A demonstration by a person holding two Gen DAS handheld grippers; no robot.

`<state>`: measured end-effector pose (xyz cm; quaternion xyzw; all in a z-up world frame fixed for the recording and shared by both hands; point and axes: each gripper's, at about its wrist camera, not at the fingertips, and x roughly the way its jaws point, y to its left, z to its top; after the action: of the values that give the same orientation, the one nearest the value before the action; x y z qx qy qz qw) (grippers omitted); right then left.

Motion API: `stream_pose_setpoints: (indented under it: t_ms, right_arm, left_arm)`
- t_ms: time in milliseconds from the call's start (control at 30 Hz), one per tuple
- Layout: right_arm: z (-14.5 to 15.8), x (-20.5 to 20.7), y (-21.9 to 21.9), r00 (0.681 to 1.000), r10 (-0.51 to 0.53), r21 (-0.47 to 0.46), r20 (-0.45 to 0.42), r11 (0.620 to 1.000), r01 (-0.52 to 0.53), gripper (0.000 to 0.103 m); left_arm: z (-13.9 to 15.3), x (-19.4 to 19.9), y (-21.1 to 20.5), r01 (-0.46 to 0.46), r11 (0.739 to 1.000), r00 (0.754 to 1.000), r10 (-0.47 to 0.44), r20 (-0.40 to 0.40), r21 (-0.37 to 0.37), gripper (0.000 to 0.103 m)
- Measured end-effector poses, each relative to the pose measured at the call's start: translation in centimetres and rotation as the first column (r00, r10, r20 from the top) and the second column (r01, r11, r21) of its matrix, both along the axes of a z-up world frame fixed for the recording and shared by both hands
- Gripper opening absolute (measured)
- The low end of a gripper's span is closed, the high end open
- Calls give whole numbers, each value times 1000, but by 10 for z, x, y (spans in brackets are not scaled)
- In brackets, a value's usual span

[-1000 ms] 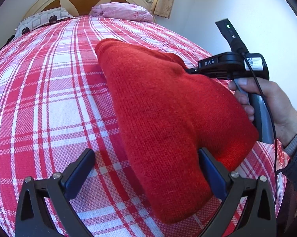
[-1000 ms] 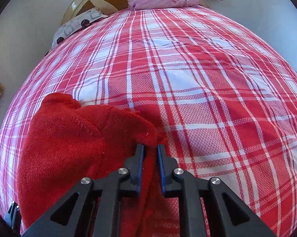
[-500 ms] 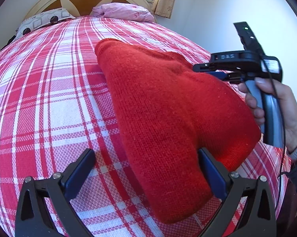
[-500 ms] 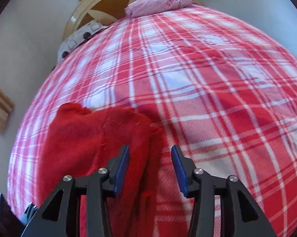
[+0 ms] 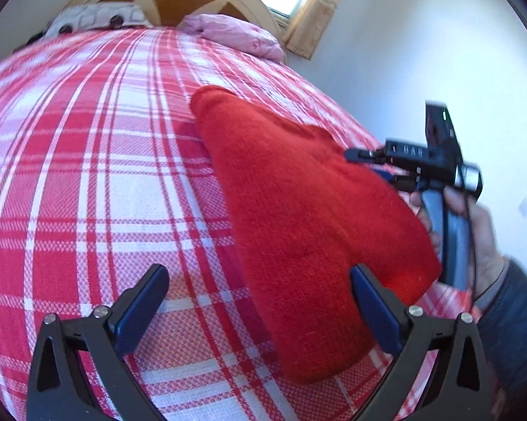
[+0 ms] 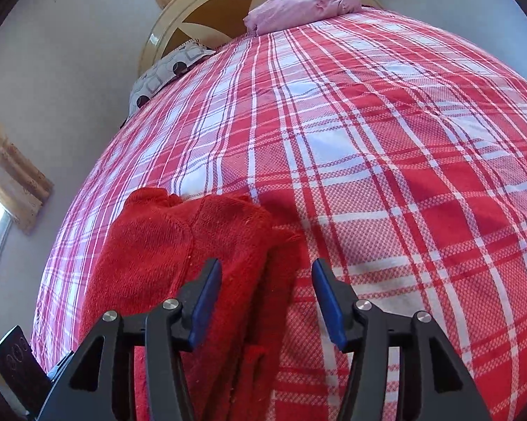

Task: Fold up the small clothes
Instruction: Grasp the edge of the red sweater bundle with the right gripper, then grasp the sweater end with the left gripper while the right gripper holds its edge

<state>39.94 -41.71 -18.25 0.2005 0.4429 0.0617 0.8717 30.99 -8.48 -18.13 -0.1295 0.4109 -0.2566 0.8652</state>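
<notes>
Lying folded on the red-and-white plaid bed [image 5: 88,175], the red knitted garment [image 5: 298,217] sits beneath the wide left tool [image 5: 259,301] and wide right tool [image 6: 267,294], neither holding anything.

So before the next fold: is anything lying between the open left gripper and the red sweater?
Nothing visible does. The left gripper is open just above the red sweater, with only plaid bedspread around it.

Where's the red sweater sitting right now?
The red sweater lies folded on the plaid bedspread, in the right half of the left wrist view. The open left gripper is at its near end and the open right gripper over its right edge.
</notes>
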Motion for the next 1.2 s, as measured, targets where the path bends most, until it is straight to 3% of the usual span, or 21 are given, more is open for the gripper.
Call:
stream_pose_setpoints:
  t_ms: [167, 333, 533, 667, 733, 800, 900, 1033, 1200]
  right_arm:
    - [-11, 12, 1, 999, 34, 48, 1, 998, -34, 55]
    - [-21, 25, 9, 999, 52, 38, -2, 998, -52, 55]
    - [-29, 26, -5, 999, 30, 142, 33, 989, -35, 54]
    - [-28, 25, -2, 998, 58, 152, 17, 987, -60, 54]
    - [-29, 22, -4, 997, 71, 185, 8, 980, -71, 54]
    - [-35, 17, -16, 998, 59, 288, 0, 956, -57, 54]
    - [-41, 15, -25, 999, 40, 351, -5, 936, -36, 47]
    - [-40, 17, -12, 996, 88, 326, 18, 941, -89, 44]
    - [-43, 15, -9, 994, 89, 304, 56, 947, -102, 32]
  left_arm:
    - [0, 0, -13, 26, 999, 1000, -26, 1, 32, 103]
    - [0, 2, -27, 82, 993, 997, -82, -6, 81, 103]
    - [1, 9, -20, 103, 994, 994, -103, -23, 34, 103]
    - [1, 9, -20, 112, 993, 993, -111, -29, 28, 103]
    - [2, 8, -22, 127, 991, 992, -126, -22, 34, 97]
    - [2, 8, -24, 130, 991, 991, -130, -23, 26, 97]
    - [1, 13, -24, 136, 991, 990, -135, -33, 17, 97]
    - [-2, 14, -34, 185, 982, 982, -183, -56, 35, 97]
    - [-2, 17, -46, 207, 974, 977, -202, -61, 88, 90]
